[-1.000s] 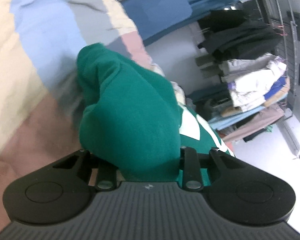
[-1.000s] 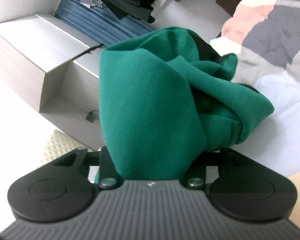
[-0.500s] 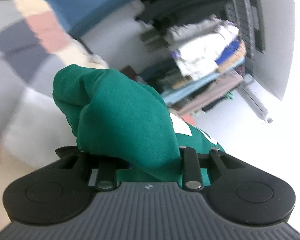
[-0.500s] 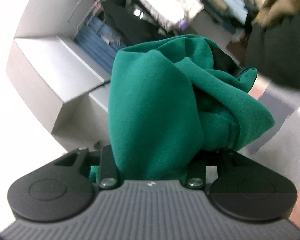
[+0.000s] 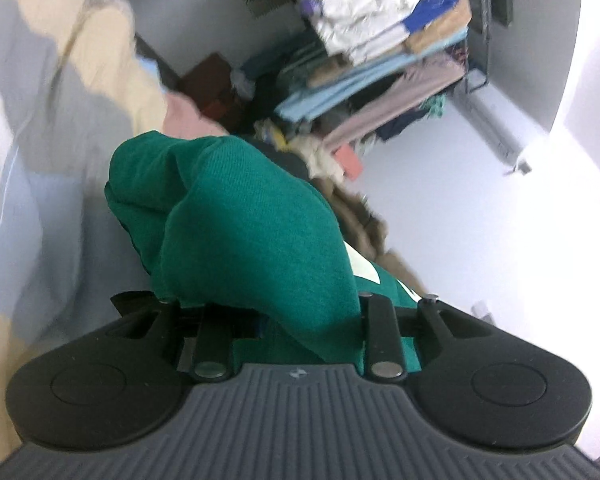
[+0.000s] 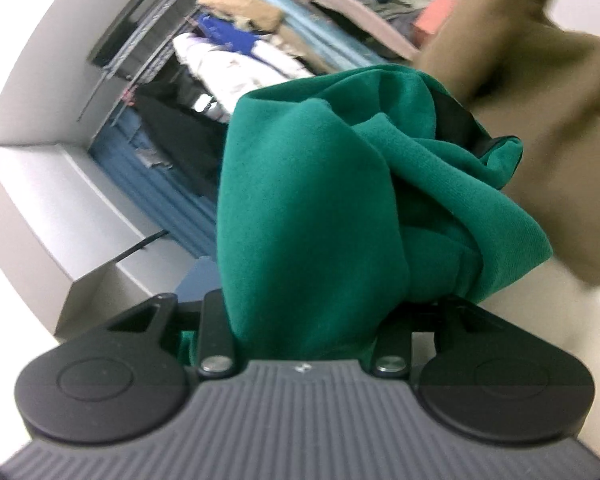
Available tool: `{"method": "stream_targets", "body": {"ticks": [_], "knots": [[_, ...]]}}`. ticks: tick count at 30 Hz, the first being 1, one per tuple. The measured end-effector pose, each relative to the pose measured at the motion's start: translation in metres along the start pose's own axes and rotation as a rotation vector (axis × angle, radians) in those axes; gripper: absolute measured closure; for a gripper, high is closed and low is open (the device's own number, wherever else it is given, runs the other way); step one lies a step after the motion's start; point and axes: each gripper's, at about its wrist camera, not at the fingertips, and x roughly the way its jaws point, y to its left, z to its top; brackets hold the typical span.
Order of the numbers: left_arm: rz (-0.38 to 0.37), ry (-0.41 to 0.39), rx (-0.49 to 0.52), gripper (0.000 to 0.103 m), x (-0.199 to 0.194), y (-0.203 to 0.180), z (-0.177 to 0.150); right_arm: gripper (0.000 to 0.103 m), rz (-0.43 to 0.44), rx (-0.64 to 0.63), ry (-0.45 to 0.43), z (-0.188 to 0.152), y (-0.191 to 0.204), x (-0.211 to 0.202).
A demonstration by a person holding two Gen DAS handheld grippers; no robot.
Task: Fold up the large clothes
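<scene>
A green sweatshirt (image 5: 256, 232) with white print is bunched up and carried in the air by both grippers. In the left wrist view a thick wad of it fills the left gripper (image 5: 260, 280), which is shut on the cloth; the fingertips are buried in the folds. In the right wrist view another wad of the green sweatshirt (image 6: 312, 216) bulges from the right gripper (image 6: 308, 288), also shut on it, fingertips hidden. A dark lining shows at the wad's top right.
A patchwork cover (image 5: 72, 100) in cream, grey, pink and pale blue lies at the left. A wire rack of stacked folded clothes (image 5: 384, 40) stands against the white wall. A brown garment (image 6: 540, 120) hangs at the right. Grey shelving (image 6: 60, 216) sits at the left.
Both grippers have swung sideways away from the patchwork cover with the sweatshirt still held. The clothes rack and the brown garment have come into view.
</scene>
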Motion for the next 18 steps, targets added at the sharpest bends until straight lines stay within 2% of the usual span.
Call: {"method": "stream_targets", "body": {"ticks": [3,6,14,18], "knots": [[0.031,0.04,0.057,0.07,0.008,0.018,-0.023,0.059,-0.028,0.039,0.012,-0.016,-0.032,-0.014],[0.032,0.05,0.079,0.07,0.002,0.04,-0.037,0.06,-0.031,0.067,0.02,-0.039,-0.057,-0.027],[0.103,0.078,0.181,0.066,0.004,0.067,-0.063,0.06,-0.076,0.125,0.022,-0.087,-0.096,-0.048],[0.111,0.076,0.185,0.063,0.007,0.075,-0.068,0.059,-0.071,0.14,0.01,-0.104,-0.109,-0.056]]}}
